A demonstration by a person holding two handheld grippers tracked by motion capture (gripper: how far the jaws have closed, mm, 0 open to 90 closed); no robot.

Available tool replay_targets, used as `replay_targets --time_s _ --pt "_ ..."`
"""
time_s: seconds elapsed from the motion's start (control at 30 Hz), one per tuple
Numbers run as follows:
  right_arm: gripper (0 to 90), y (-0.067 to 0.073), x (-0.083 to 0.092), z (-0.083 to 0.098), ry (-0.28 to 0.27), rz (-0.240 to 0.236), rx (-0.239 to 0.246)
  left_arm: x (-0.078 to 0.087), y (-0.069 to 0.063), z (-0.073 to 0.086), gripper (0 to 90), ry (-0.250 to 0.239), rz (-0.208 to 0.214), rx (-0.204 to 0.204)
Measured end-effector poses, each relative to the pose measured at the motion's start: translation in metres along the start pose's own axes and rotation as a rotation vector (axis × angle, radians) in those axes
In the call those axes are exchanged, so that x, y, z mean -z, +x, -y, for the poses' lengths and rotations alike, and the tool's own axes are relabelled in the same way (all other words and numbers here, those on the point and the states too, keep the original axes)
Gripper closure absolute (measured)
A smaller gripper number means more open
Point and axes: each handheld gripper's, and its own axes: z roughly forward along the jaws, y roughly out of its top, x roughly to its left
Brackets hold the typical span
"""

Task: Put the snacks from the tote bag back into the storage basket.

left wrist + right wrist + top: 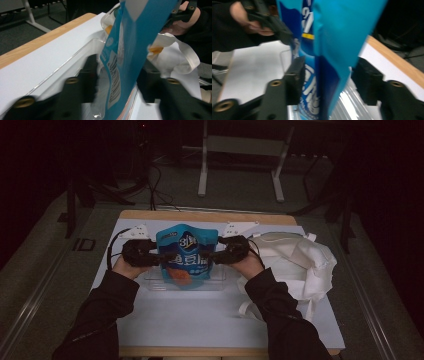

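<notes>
High view: a blue snack pouch (186, 254) is standing upright in a clear plastic tray (220, 282) on the white bench (200, 320). The left hand-held gripper (162, 256) is meeting the pouch's left edge and the right hand-held gripper (209, 256) is meeting its right edge, each held by a hand in a dark sleeve. A crumpled white cloth bag (300, 260) is lying on the bench just to the right of the pouch, beyond the right hand.

Left gripper view: the two black jaws are standing apart, one on each side of the pouch (130, 50), and the gap to both faces is visible, so the left hand-held gripper (116, 75) is open around the pouch edge rather than clamping it. The barcode side of the pouch is facing this camera. The cloth bag (175, 57) is lying behind the pouch.

Right gripper view: the jaws are likewise spread on both sides of the pouch (332, 50) without pressing it; the right hand-held gripper (327, 77) is open. The tray (352, 100) is showing below the pouch.
</notes>
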Motion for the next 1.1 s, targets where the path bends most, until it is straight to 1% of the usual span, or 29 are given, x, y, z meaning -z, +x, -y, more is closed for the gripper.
replay_targets --time_s 0.03,0.07,0.1,0.13,0.17,0.2,0.23,0.27,0.3,0.33,0.37,0.4,0.43,0.47,0.5,0.53,0.57,0.6,0.67,0.73,0.8,0.83,0.87,0.93,1.0,1.07,1.1 --pt "38.4 0.0 0.001 0.0 -0.002 0.003 -0.007 0.001 0.0 -0.001 39.5 -0.003 0.003 0.011" --pt "38.0 0.0 0.003 0.0 -0.01 0.001 -0.007 0.001 0.0 -0.001 34.0 -0.003 0.004 0.03" --pt "35.9 0.0 0.005 0.001 -0.018 0.004 -0.011 0.001 0.0 -0.002 25.2 -0.004 0.007 0.047" --pt "32.6 0.0 0.007 0.001 -0.029 0.006 -0.013 0.0 -0.001 -0.002 14.8 0.002 0.015 0.047" --pt "30.5 -0.001 0.008 0.001 -0.037 -0.002 -0.021 0.0 -0.002 -0.002 9.1 0.007 0.008 0.048" --pt "28.6 -0.002 0.011 0.002 -0.046 -0.005 -0.032 0.0 -0.004 -0.002 8.1 0.007 -0.012 0.045" --pt "22.4 -0.002 0.013 0.002 -0.052 -0.007 -0.034 0.0 -0.005 -0.002 7.1 0.011 -0.02 0.038" --pt "18.9 -0.002 0.015 0.002 -0.058 -0.01 -0.028 0.001 -0.007 -0.001 1.9 0.014 -0.02 0.03" --pt "18.9 -0.002 0.018 0.002 -0.07 0.0 -0.034 0.002 -0.008 -0.001 0.7 -0.001 -0.02 0.027" --pt "18.5 -0.002 0.021 0.002 -0.082 -0.006 -0.049 0.003 -0.009 0.0 0.7 -0.008 -0.027 0.028" --pt "15.6 -0.002 0.024 0.002 -0.087 -0.014 -0.049 0.005 -0.011 0.0 0.7 -0.007 -0.056 0.033" --pt "12.5 0.0 0.028 0.002 -0.086 -0.014 -0.033 0.006 -0.012 0.001 0.7 -0.006 -0.065 0.034" --pt "13.6 0.001 0.03 0.001 -0.08 -0.002 -0.024 0.006 -0.015 0.002 0.7 -0.001 -0.081 0.034" --pt "13.8 0.002 0.033 0.001 -0.062 0.013 -0.026 0.006 -0.016 0.003 0.7 0.01 -0.108 0.041" --pt "13.8 0.003 0.036 0.001 -0.055 0.016 -0.018 0.007 -0.018 0.005 0.7 0.008 -0.118 0.043" --pt "13.8 0.004 0.038 0.001 -0.053 0.021 -0.015 0.008 -0.02 0.007 0.7 0.004 -0.117 0.054" --pt "13.9 0.006 0.041 0.001 -0.041 0.036 -0.008 0.008 -0.022 0.009 0.7 0.004 -0.135 0.063" --pt "13.9 0.006 0.044 0.001 -0.036 0.043 -0.004 0.009 -0.023 0.01 0.7 -0.001 -0.142 0.067" --pt "14.0 0.007 0.049 0.002 -0.028 0.053 -0.01 0.011 -0.026 0.013 0.7 0.006 -0.163 0.079" --pt "14.0 0.007 0.054 0.005 -0.023 0.067 -0.014 0.011 -0.029 0.018 0.7 0.016 -0.165 0.081" --pt "14.0 0.007 0.057 0.008 -0.022 0.067 -0.021 0.01 -0.034 0.024 0.7 0.021 -0.191 0.08" --pt "14.0 0.007 0.059 0.011 -0.022 0.071 -0.02 0.011 -0.036 0.027 0.7 0.018 -0.18 0.085" --pt "14.0 0.008 0.061 0.013 -0.021 0.069 -0.02 0.011 -0.038 0.029 0.7 0.017 -0.18 0.089" --pt "14.0 0.009 0.064 0.016 -0.016 0.077 -0.018 0.011 -0.042 0.033 0.7 0.015 -0.19 0.092" --pt "14.1 0.009 0.067 0.02 -0.022 0.082 -0.03 0.011 -0.046 0.036 0.7 0.006 -0.194 0.09" --pt "14.2 0.01 0.069 0.022 -0.028 0.083 -0.037 0.013 -0.049 0.038 0.7 -0.019 -0.177 0.085" --pt "14.2 0.011 0.071 0.023 -0.03 0.083 -0.037 0.014 -0.05 0.04 0.7 -0.033 -0.168 0.094"
